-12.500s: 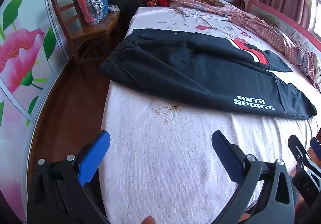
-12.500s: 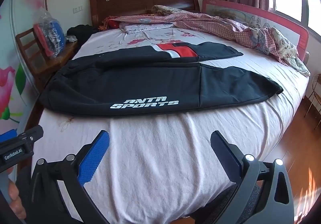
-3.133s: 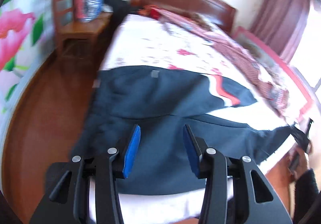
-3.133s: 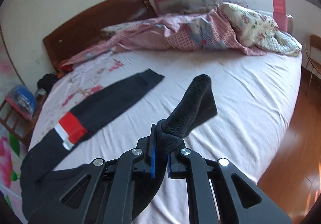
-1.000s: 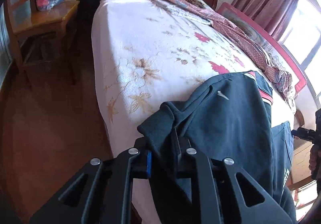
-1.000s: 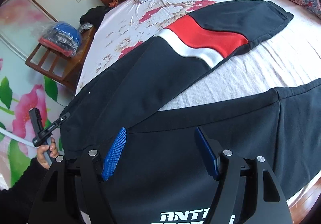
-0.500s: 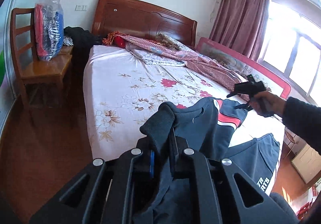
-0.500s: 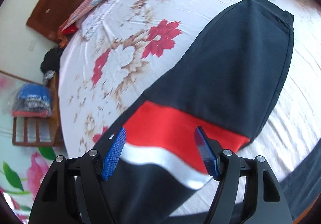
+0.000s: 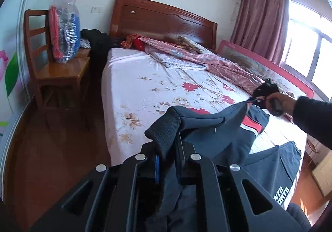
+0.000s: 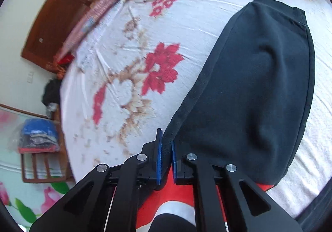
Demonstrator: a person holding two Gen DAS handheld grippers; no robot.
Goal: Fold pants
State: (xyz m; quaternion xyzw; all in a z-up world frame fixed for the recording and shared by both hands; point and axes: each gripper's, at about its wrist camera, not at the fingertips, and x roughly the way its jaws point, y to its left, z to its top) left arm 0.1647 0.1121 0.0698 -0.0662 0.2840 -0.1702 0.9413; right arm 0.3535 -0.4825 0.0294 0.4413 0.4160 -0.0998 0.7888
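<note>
Pants (image 9: 217,134), black with a red and white stripe, lie across the bed (image 9: 145,86) near its foot edge, partly lifted off the flowered sheet. Left gripper (image 9: 168,159) has its fingers clamped on a bunched fold of the waistband. Right gripper (image 10: 166,157) has just been closing, and its blue fingers (image 10: 159,161) now pinch the edge of one leg beside the red stripe.

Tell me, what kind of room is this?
A bedroom in a home, most likely. There is a bed with a flowered sheet and a wooden headboard, a quilt heaped on it, and a curtain by the window.
</note>
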